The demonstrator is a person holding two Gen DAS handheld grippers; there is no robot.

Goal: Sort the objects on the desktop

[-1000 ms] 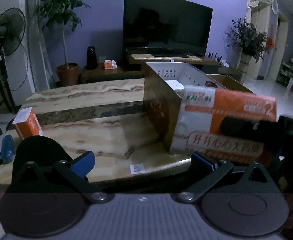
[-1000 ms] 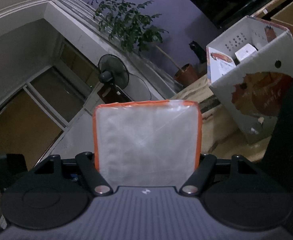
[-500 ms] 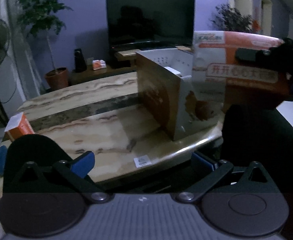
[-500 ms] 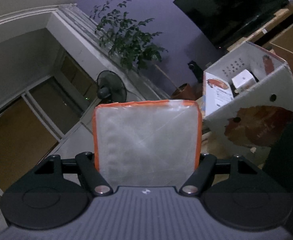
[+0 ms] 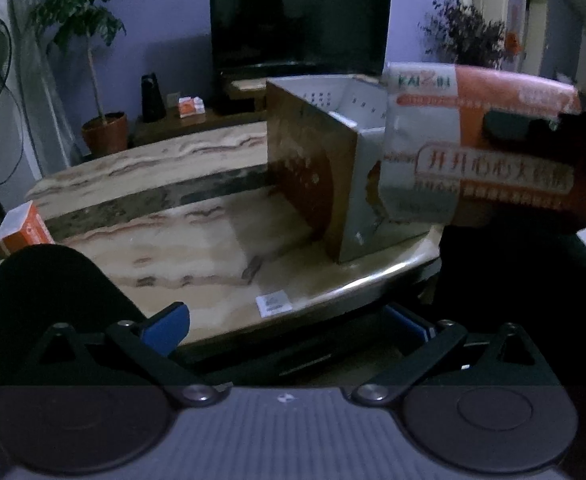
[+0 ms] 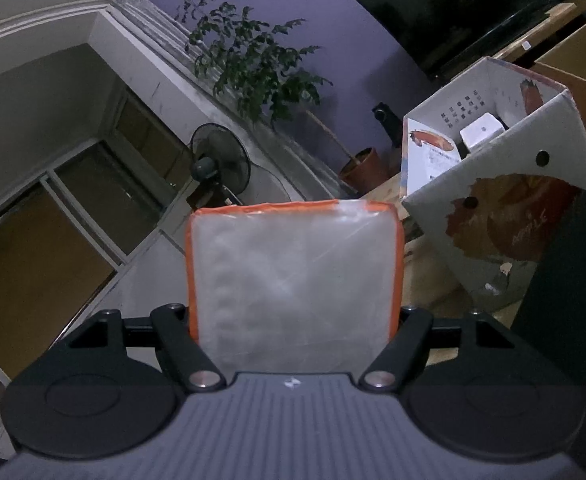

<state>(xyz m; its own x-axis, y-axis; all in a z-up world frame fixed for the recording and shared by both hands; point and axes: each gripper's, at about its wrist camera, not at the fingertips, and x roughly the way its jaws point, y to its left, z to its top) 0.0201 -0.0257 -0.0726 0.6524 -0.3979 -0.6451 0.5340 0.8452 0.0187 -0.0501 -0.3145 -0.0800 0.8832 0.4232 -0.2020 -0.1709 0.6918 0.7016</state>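
Tissue pack (image 6: 295, 280): orange-edged, clamped between both fingers of the right tool (image 6: 295, 322); seen from the left wrist it hangs in the air just beside the near right corner of the carton, above the desk edge.
Right tool: closed on the wide pack, one finger pressed to each side.
Left tool (image 5: 289, 320): blue-padded fingers spread apart with nothing between them, low in front of the desk's near edge, well apart from the carton.
Carton (image 5: 317, 176): open-topped cardboard box standing upright on the desk, toward its right end; a small white box (image 6: 481, 133) lies inside.
Desk (image 5: 181, 240): marble-patterned top; a small white label (image 5: 273, 304) lies near its front edge, left of the carton.
Small orange box (image 5: 23, 230): on the desk's far left corner, well apart from the carton.
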